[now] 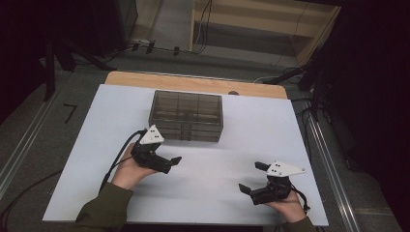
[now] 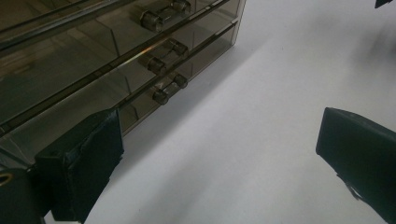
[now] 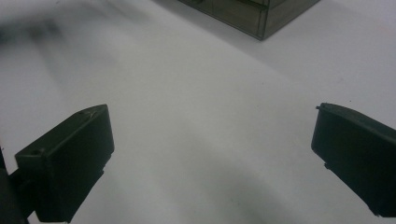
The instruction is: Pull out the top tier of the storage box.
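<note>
Both tongs, left (image 1: pixel 172 161) and right (image 1: pixel 252 177), gaped wide and empty (matte black jaws) near the smoky translucent plastic drawer box (image 1: pixel 186 115) on the smooth white counter (image 1: pixel 212 164).

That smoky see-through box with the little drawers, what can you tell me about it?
The drawer box looks like smoky translucent plastic, rectangular, standing flat on the white table toward its far side. Three stacked drawers face the person, each with a small clear bar handle; dividers show inside. All drawers look closed. The left gripper, jaws open, sits close by its front, not touching; nothing grips it.
</note>
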A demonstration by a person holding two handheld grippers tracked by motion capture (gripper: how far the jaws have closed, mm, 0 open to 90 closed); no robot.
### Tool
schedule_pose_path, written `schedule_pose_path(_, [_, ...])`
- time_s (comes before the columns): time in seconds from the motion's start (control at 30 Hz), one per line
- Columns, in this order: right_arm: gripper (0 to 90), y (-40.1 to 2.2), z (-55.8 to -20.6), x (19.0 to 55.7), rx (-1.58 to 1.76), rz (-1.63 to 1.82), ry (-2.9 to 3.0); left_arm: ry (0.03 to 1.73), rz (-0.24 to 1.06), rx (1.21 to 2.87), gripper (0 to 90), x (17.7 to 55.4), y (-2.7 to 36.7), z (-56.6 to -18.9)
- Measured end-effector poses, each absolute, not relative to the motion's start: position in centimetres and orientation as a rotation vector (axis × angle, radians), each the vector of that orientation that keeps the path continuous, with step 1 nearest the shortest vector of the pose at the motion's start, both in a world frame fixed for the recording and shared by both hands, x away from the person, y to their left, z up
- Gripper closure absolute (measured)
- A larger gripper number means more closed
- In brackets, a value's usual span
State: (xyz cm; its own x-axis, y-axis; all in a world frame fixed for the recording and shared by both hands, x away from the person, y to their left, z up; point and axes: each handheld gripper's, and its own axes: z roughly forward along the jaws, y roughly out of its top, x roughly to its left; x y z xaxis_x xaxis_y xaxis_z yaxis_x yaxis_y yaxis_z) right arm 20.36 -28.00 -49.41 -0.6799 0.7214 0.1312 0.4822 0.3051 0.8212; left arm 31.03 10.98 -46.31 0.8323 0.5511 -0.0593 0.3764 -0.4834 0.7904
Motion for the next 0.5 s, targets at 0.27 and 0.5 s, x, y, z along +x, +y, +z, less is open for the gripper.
schedule_pose_path(0.27, [0.0,-28.0,-49.4,20.3,1.105,1.315,2.312,0.664,0.251,2.130,2.0,31.4,10.0,-46.3])
schedule_pose_path(0.5, [0.0,-28.0,-49.3,20.3,1.101,1.318,2.312,0.660,0.258,2.133,4.3,31.8,9.3,-46.3])
